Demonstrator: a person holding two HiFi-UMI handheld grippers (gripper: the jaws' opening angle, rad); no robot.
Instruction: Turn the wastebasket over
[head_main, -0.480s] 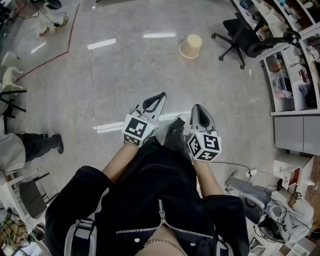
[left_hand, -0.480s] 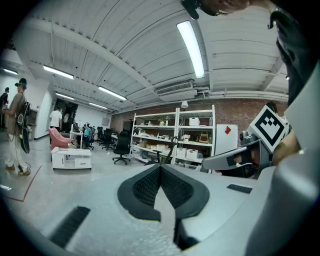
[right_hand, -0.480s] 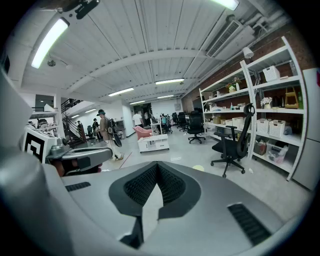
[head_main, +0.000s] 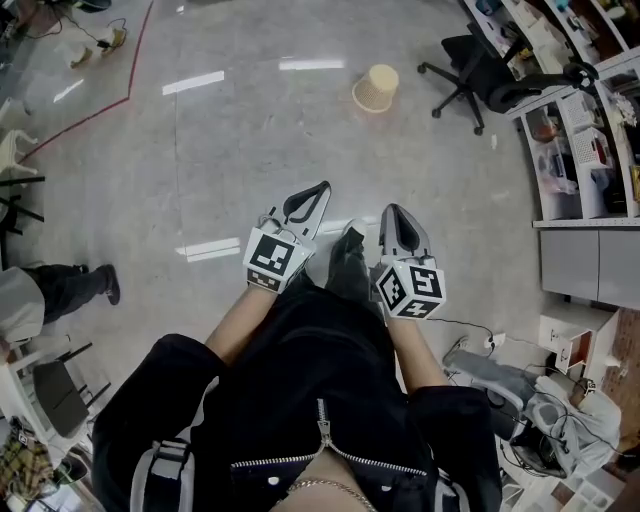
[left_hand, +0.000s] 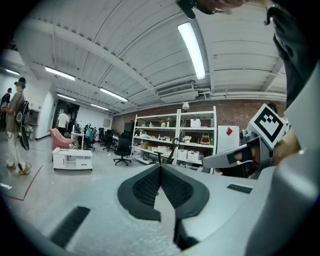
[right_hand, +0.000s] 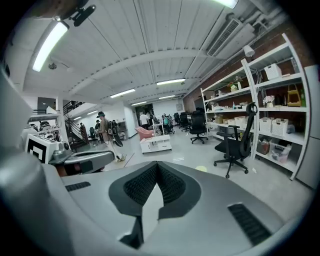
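The wastebasket (head_main: 375, 88) is a beige ribbed bin lying on its side on the shiny floor, far ahead of me. A small yellowish spot (right_hand: 201, 169) on the floor in the right gripper view may be the same bin. My left gripper (head_main: 322, 187) and right gripper (head_main: 390, 210) are held side by side in front of my body, well short of the bin. Both are shut with nothing between the jaws. The left gripper view shows its pads (left_hand: 160, 166) meeting at the tip. The right gripper's pads (right_hand: 157, 163) meet likewise. My shoe (head_main: 347, 262) shows between the two grippers.
A black office chair (head_main: 470, 75) stands just right of the bin. Shelving with boxes (head_main: 580, 150) lines the right side. Red tape (head_main: 100, 105) marks the floor at far left. A seated person's leg (head_main: 60, 288) is at left, and cables and bags (head_main: 530, 400) at lower right.
The floor and the wastebasket have slid slightly left and up in the head view. Both grippers keep their place in front of my body.
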